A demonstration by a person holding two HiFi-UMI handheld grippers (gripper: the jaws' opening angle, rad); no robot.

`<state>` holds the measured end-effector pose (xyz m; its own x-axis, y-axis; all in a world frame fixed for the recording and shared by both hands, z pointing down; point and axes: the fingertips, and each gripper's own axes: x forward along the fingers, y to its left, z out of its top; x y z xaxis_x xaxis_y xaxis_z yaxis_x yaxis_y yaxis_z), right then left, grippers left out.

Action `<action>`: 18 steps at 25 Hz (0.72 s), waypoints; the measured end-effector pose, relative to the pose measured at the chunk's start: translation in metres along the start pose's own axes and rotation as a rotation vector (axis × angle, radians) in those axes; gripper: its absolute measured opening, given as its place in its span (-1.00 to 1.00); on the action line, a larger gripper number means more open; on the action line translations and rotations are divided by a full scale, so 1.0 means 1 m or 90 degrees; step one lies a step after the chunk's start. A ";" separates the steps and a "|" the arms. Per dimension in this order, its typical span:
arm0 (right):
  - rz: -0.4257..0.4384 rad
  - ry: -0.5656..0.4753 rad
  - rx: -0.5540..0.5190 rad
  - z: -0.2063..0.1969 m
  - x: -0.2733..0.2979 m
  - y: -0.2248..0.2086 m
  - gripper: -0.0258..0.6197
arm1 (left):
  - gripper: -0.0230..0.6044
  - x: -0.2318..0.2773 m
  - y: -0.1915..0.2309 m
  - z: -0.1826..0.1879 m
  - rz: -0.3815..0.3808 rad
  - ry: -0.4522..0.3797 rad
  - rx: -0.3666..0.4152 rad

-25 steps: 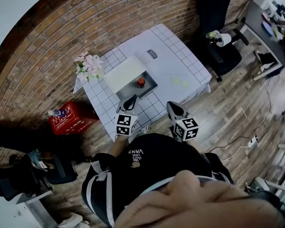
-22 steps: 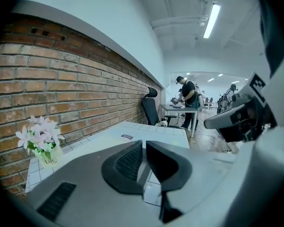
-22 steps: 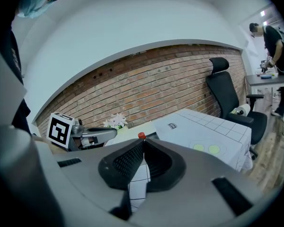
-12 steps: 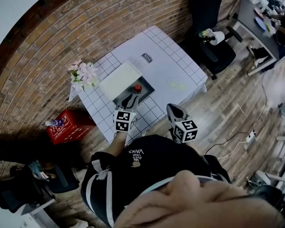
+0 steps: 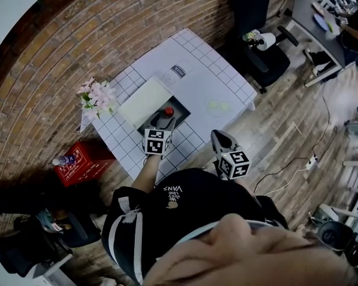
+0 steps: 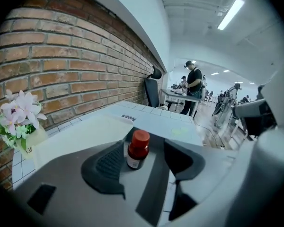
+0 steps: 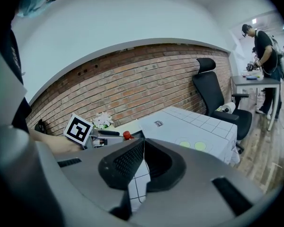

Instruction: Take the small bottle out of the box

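A small brown bottle with a red cap stands upright in the open dark box on the checked table. My left gripper reaches over the box's near edge. In the left gripper view its jaws are opening, and the bottle stands between the fingertips, untouched by the pads. My right gripper hangs shut at the table's front edge, holding nothing. From the right gripper view I see the bottle beside the left gripper's marker cube.
The box's white lid lies open to the left. Pink flowers stand at the table's left corner. A red crate sits on the floor. Two green discs lie on the cloth. A black office chair stands behind.
My left gripper has moved forward to the box and its jaws have spread around the bottle. The right gripper has stayed put.
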<state>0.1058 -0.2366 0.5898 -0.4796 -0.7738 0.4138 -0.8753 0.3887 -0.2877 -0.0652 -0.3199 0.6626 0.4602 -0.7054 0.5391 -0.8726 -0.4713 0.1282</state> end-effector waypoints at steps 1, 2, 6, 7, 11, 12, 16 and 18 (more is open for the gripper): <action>-0.005 0.001 0.000 -0.001 0.000 -0.001 -0.91 | -0.09 0.006 0.002 -0.001 -0.001 0.005 -0.004; -0.010 0.004 0.000 -0.001 0.001 -0.002 -0.91 | -0.07 0.011 0.003 -0.003 -0.003 0.011 -0.009; -0.026 0.014 -0.001 -0.004 0.002 -0.007 -0.91 | -0.06 0.028 0.007 -0.010 -0.005 0.034 -0.024; -0.029 0.017 0.000 -0.004 0.002 -0.008 -0.91 | -0.06 0.031 0.009 -0.012 -0.005 0.040 -0.028; -0.034 0.029 -0.002 -0.005 0.006 -0.008 -0.91 | -0.06 0.040 0.013 -0.018 -0.008 0.053 -0.037; -0.036 0.032 -0.003 -0.005 0.006 -0.008 -0.91 | -0.06 0.042 0.014 -0.018 -0.008 0.054 -0.038; -0.042 0.041 -0.003 -0.009 0.007 -0.012 -0.91 | -0.06 0.051 0.013 -0.020 -0.016 0.057 -0.042; -0.047 0.045 -0.002 -0.010 0.008 -0.014 -0.91 | -0.06 0.056 0.011 -0.020 -0.022 0.061 -0.037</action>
<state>0.1135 -0.2434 0.6053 -0.4173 -0.7631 0.4935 -0.9084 0.3335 -0.2523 -0.0526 -0.3542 0.7106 0.4752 -0.6340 0.6101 -0.8657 -0.4610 0.1951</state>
